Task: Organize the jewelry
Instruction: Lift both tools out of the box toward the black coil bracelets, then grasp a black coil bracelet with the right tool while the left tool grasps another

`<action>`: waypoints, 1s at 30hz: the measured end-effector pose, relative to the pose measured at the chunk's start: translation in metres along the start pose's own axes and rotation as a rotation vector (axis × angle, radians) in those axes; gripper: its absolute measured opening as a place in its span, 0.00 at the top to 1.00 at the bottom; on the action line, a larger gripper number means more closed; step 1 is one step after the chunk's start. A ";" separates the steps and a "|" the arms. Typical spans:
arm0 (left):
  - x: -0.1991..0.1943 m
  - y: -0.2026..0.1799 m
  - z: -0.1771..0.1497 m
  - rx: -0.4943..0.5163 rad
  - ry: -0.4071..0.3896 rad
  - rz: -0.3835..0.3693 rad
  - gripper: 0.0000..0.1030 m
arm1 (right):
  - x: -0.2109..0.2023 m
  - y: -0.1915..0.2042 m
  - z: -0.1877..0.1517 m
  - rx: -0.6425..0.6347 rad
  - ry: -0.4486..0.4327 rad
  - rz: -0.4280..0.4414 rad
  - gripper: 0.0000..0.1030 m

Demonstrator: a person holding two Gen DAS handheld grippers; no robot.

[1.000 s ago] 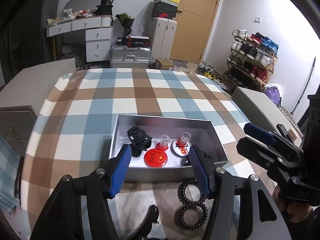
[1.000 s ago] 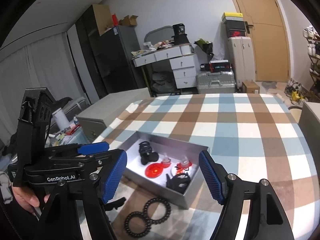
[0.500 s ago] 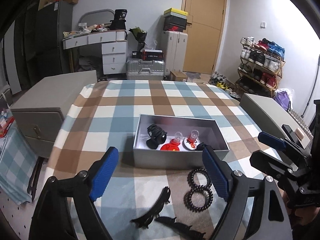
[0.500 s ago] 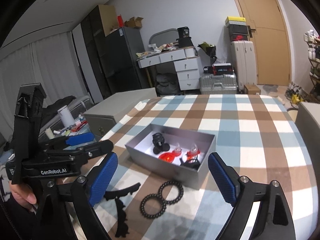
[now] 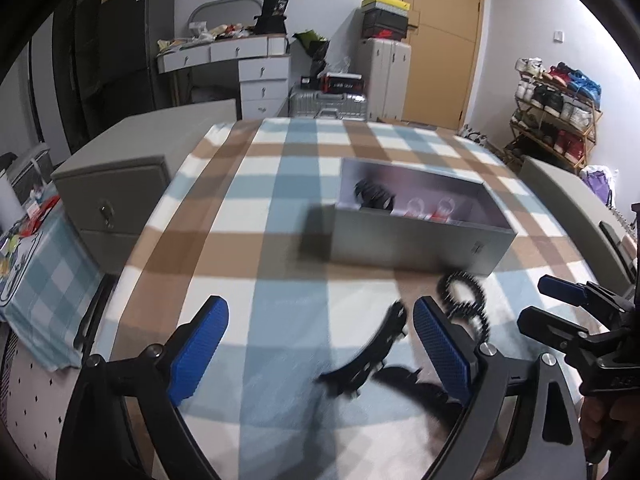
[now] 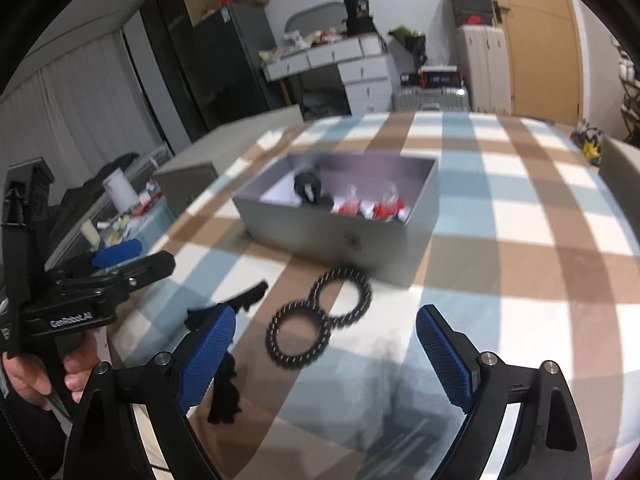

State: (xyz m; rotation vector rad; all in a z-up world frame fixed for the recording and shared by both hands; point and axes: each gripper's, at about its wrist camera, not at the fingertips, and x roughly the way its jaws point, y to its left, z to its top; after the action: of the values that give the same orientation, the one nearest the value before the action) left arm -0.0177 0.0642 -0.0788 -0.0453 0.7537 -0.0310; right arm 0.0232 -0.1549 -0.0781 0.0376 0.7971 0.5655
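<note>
Both views are smeared by motion blur, so the contents of the open grey rectangular metal box (image 6: 340, 220) read only as a dark clip and 2 red-and-white pieces. The box sits on the blue, brown and white checked table (image 6: 520, 208), its long axis running left to right in the left wrist view. Just in front of it lie 2 black spiral hair rings (image 6: 320, 316), touching, in a diagonal line. 2 black curved hair clips (image 5: 368, 356) lie beside them, partly hidden behind blue pads. The left gripper (image 5: 320, 344) and right gripper (image 6: 324, 356) hang above the table, jaws wide apart, holding nothing.
</note>
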 end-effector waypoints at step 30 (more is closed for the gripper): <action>-0.004 0.046 -0.027 -0.106 0.015 -0.009 0.07 | 0.051 0.063 -0.020 -0.232 0.119 -0.252 0.54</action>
State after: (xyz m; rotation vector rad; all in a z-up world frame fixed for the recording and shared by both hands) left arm -0.0387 0.1100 -0.0977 -0.1497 0.7700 -0.0003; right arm 0.0085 -0.0793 -0.1116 -0.3087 0.8327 0.4199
